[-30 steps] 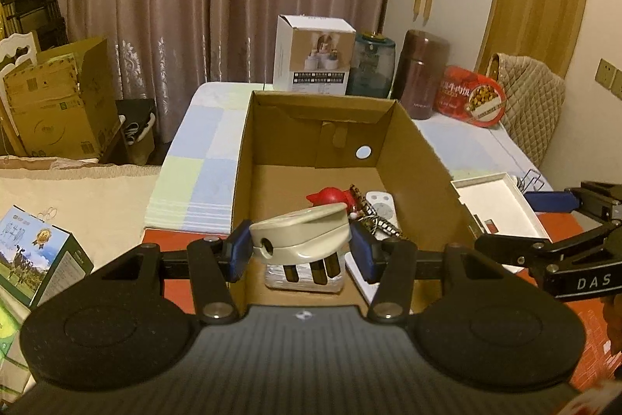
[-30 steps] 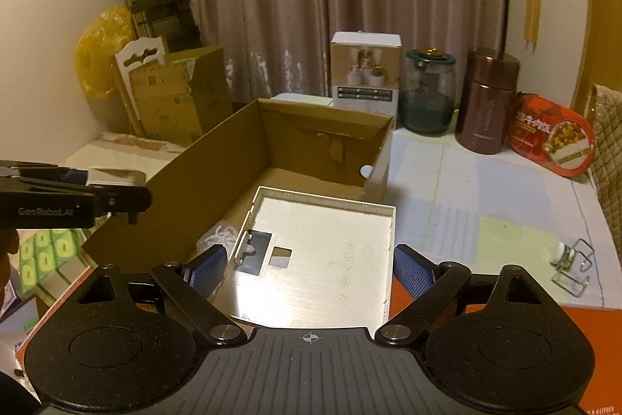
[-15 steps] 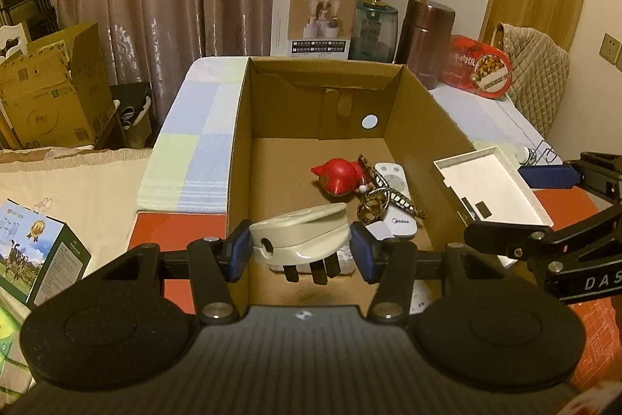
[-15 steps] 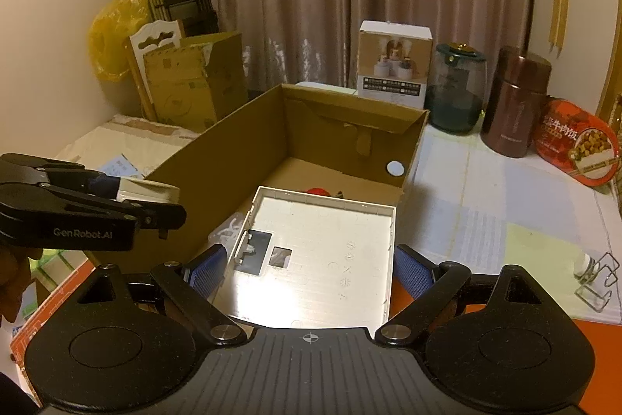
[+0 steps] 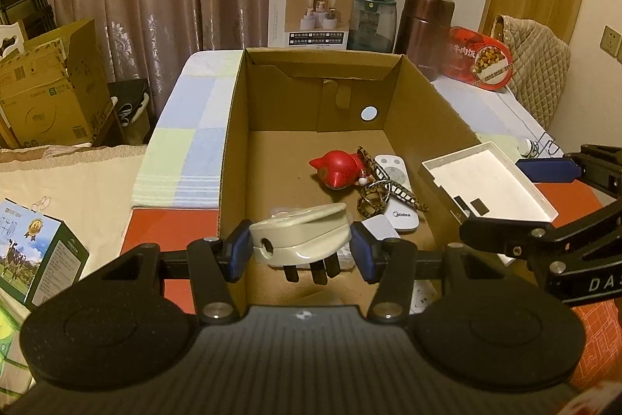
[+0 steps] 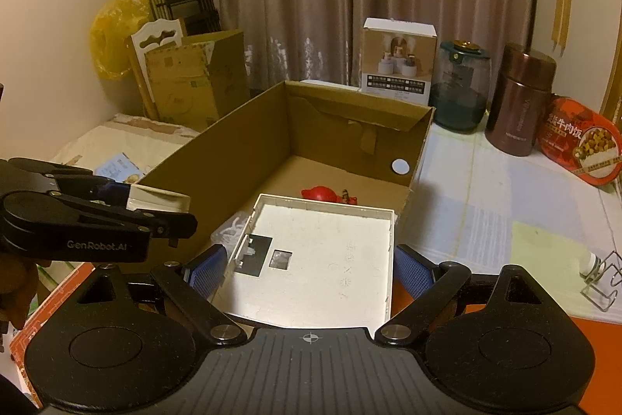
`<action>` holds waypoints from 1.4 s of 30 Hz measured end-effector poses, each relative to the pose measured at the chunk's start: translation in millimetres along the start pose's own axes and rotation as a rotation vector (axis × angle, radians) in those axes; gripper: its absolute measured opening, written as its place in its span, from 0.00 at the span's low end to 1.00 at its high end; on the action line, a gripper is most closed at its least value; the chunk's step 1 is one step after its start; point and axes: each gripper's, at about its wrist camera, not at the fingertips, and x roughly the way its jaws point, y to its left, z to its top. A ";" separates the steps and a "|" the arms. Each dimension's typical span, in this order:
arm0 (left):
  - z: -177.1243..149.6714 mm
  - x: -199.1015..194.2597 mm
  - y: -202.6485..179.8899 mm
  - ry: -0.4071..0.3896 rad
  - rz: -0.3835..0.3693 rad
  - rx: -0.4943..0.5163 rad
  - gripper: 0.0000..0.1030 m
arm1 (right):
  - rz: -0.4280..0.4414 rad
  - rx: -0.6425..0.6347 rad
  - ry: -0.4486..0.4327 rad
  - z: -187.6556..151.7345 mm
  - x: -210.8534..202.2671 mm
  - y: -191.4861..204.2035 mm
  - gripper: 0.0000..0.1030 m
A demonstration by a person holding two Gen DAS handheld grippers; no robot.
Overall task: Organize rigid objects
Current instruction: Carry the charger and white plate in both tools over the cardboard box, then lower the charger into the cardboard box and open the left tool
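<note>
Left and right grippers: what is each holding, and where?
Left gripper: beige plastic plug adapter, clamped at its two side ends, prongs down. Right gripper: shallow white square plastic tray, gripped across its opposite side walls.

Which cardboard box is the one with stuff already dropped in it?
The open box on the table, right ahead of both grippers: a red toy and a white remote lie inside. The other box stands left, off the table.

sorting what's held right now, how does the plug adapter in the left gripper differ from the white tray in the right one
The plug adapter is small, rounded and cream, with dark prongs pointing down; the white tray is wide, flat and square-edged with a low rim. The left gripper spans the whole adapter, while the right gripper opens far wider to hold the tray by its side edges. Both are clamped and held at the cardboard box.
</note>
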 end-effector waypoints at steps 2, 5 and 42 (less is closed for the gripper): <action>-0.1 0.1 0.0 -0.001 0.000 -0.001 0.47 | 0.002 -0.001 -0.002 0.0 -0.3 0.6 0.86; -0.4 0.3 0.0 -0.001 -0.002 -0.001 0.47 | 0.006 -0.005 -0.004 -0.5 -0.1 1.0 0.86; -1.5 -14.5 3.5 -0.040 0.003 -0.022 0.47 | 0.007 -0.016 -0.005 -4.3 -1.8 3.5 0.86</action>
